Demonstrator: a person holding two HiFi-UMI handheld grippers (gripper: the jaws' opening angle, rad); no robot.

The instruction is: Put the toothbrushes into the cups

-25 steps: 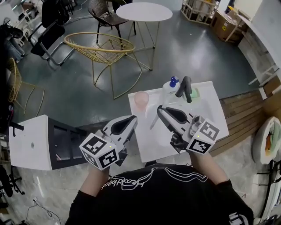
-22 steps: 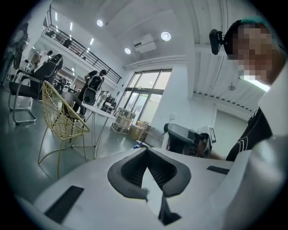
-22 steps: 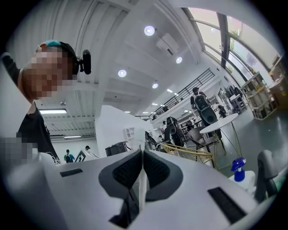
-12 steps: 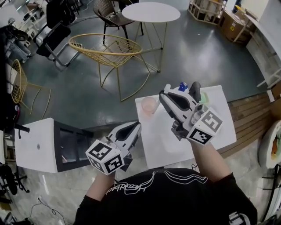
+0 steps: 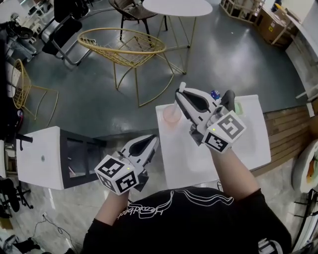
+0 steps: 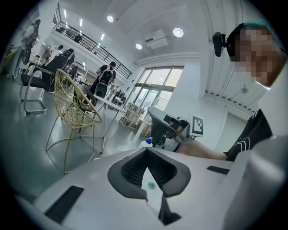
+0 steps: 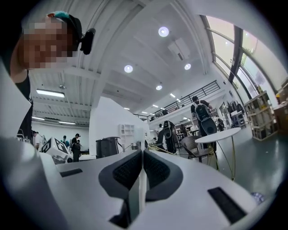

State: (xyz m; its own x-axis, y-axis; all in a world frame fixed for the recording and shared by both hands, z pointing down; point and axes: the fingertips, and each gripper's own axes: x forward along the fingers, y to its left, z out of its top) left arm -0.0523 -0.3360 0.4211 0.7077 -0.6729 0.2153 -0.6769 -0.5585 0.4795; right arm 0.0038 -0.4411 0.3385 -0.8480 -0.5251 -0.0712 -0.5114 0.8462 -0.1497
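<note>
My right gripper is shut on a thin white toothbrush, seen as a pale strip pinched between its dark pads. It hovers level just beyond the pink cup, which stands at the far left corner of the white washstand. My left gripper hangs off the washstand's left edge, nearer to me, with its tips together. In the left gripper view a white wedge sits between the pads near their base; I cannot tell what it is.
A blue-capped bottle, a black tap and a green item stand along the washstand's far edge. A gold wire chair and round white table lie beyond. A white cabinet stands at left.
My right gripper has carried the toothbrush away from me across the washstand, to beside the pink cup. The left gripper has sunk a little.
</note>
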